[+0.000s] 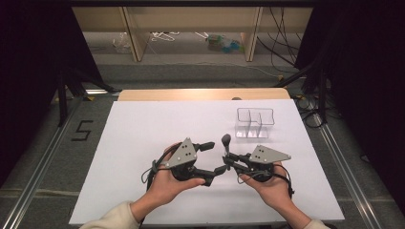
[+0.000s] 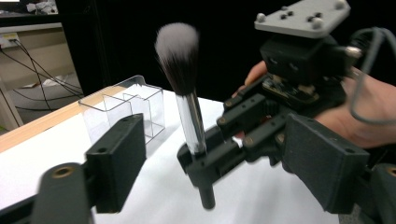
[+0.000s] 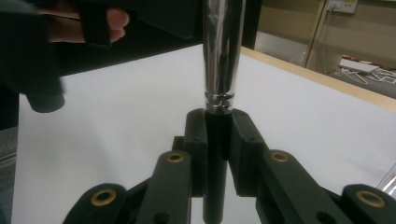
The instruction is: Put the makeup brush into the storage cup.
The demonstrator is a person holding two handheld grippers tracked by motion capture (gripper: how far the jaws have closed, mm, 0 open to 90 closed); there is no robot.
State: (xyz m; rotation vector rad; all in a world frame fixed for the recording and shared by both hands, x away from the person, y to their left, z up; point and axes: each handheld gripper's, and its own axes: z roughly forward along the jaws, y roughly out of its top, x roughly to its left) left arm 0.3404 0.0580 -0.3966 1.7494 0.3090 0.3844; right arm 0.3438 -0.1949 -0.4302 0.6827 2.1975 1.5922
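The clear plastic divided organiser box (image 1: 255, 122) stands on the white-topped table (image 1: 143, 138) near its far right corner, behind the upright silver-handled makeup brush (image 1: 226, 147).

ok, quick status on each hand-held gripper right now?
Left hand-held gripper: open, jaws wide apart, holding nothing.
Right hand-held gripper: shut on the makeup brush, clamped at its black handle, bristles up.

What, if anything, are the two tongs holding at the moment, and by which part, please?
The right tongs clamp an upright makeup brush, grey bristles and silver ferrule, by its black handle. The left tongs stand open, holding nothing.
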